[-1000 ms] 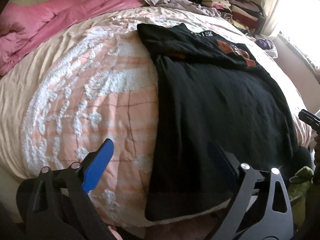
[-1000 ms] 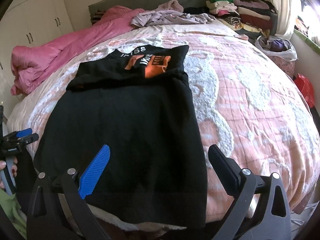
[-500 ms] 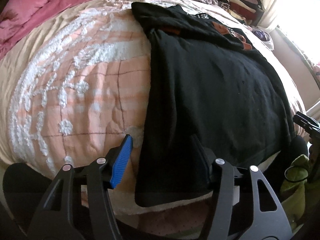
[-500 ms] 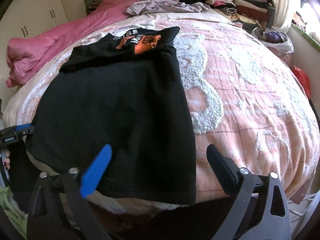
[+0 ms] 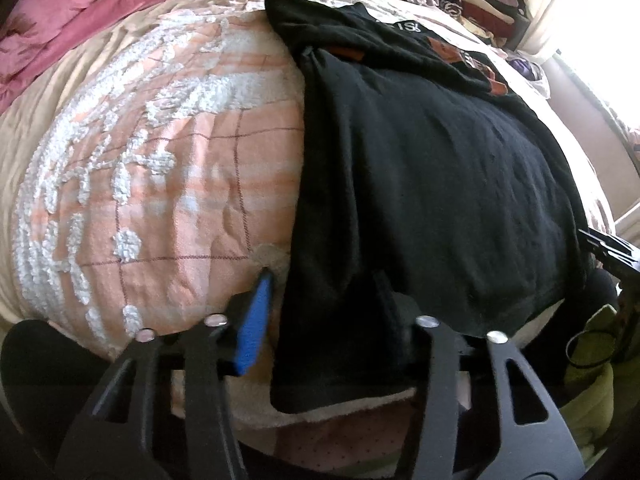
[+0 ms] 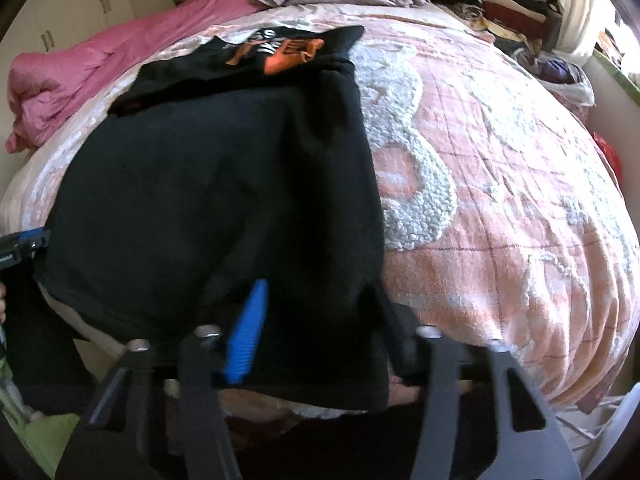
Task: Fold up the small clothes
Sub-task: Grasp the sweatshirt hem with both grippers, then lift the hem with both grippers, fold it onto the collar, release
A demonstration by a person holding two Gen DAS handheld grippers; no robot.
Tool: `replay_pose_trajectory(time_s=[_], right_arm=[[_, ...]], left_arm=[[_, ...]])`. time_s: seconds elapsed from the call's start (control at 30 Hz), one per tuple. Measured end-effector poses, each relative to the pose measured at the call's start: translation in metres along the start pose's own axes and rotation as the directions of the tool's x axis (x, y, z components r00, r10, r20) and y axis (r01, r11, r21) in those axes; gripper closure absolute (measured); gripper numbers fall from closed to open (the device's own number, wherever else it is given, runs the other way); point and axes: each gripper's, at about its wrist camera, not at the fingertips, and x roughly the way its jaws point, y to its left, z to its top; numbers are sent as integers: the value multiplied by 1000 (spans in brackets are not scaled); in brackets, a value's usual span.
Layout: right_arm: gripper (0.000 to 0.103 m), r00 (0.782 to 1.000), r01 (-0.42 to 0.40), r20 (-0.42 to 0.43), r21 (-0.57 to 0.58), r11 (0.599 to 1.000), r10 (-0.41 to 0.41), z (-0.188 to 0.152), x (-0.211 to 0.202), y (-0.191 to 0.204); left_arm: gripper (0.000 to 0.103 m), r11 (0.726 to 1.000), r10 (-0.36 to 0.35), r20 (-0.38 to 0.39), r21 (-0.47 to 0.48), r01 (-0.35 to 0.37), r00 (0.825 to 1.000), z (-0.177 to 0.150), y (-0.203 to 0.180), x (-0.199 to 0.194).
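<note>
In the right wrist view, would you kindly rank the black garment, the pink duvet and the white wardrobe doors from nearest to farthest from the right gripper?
1. black garment: its near hem sits between the right gripper fingers.
2. pink duvet: bunched at the bed's far left.
3. white wardrobe doors: beyond the duvet, upper left, against the wall.

Daylight pours in from the window (image 5: 592, 12) at the upper right of both frames, blown out to white glare. The black shirt (image 6: 224, 184) reads as near-featureless shadow. Fisheye bending bulges the bed (image 6: 500, 200), corners vignette dark, and the near lower edge is soft.
</note>
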Motion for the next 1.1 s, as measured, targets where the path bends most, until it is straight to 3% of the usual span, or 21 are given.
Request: replay_pose_trajectory(time_s=[0.03,0.07,0.47,0.5,0.53,0.77,0.9,1.1], right_arm=[[86,1000,-8,9,-15,1000,8,0,-3,1],[92,1000,-26,16,-27,999,26,-1,-6,2],[87,998,-60,-26,5,998,60,-3,3,-6],[88,997,-73,-21,8,997,73,-3,2,-7],[92,996,-83,-14,12,996,83,-2,1,-8],[96,973,-208,112,58,976,201,16,-29,-25],[96,944,-276,202,57,959,260,37,-49,-32],[96,920,-274,305,56,960,245,76,-61,-38]], left_arm=[[79,1000,-7,-2,4,7,1000,-1,-1,-1],[82,1000,-14,-5,8,14,1000,-2,-3,-2],[81,999,-32,-36,-4,32,999,-12,-5,2],[83,1000,-26,-29,3,26,999,-12,-6,2],[94,1000,-23,-22,8,23,1000,-11,-7,1],[99,996,-80,69,-22,82,994,11,2,-29],[99,989,-125,137,-56,134,983,33,10,-49],[99,975,-163,217,-116,192,962,74,25,-61]])
